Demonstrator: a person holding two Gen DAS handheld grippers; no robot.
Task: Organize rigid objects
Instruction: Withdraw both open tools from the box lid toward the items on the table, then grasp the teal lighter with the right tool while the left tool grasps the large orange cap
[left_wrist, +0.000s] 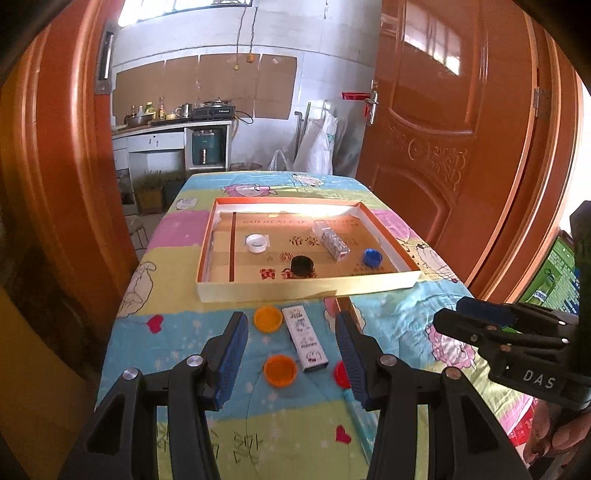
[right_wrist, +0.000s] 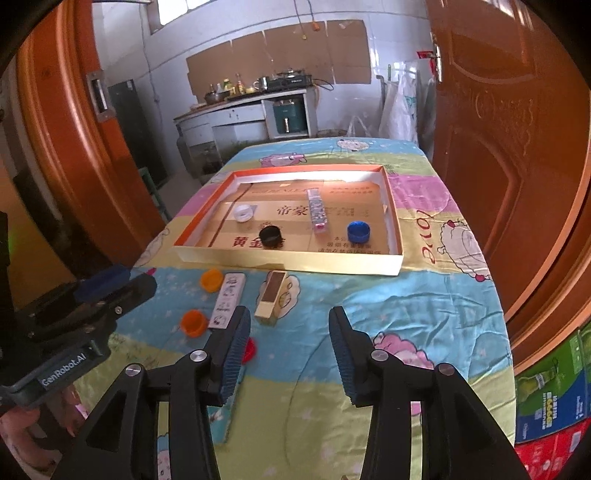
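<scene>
A shallow cardboard tray (left_wrist: 306, 290) on the patterned cloth holds a white cap (left_wrist: 256, 243), a black cap (left_wrist: 302, 265), a blue cap (left_wrist: 372, 257) and a clear box (left_wrist: 330, 240). In front of it lie a yellow-orange cap (left_wrist: 267, 318), a white box (left_wrist: 304, 343), an orange cap (left_wrist: 280, 370) and a red cap (left_wrist: 340, 373). My left gripper (left_wrist: 291, 321) hovers open above these, gripping nothing. My right gripper (right_wrist: 288, 314) is open and empty, just right of a gold-brown box (right_wrist: 271, 299) and the white box (right_wrist: 227, 301). The red cap (right_wrist: 249, 349) is half hidden by its left finger.
The table (right_wrist: 461, 314) stands in a doorway between orange door leaves (left_wrist: 436, 122). A kitchen counter (left_wrist: 166, 127) stands in the room beyond. Coloured cartons (right_wrist: 554, 398) are stacked at the lower right. Bare cloth lies right of the loose items.
</scene>
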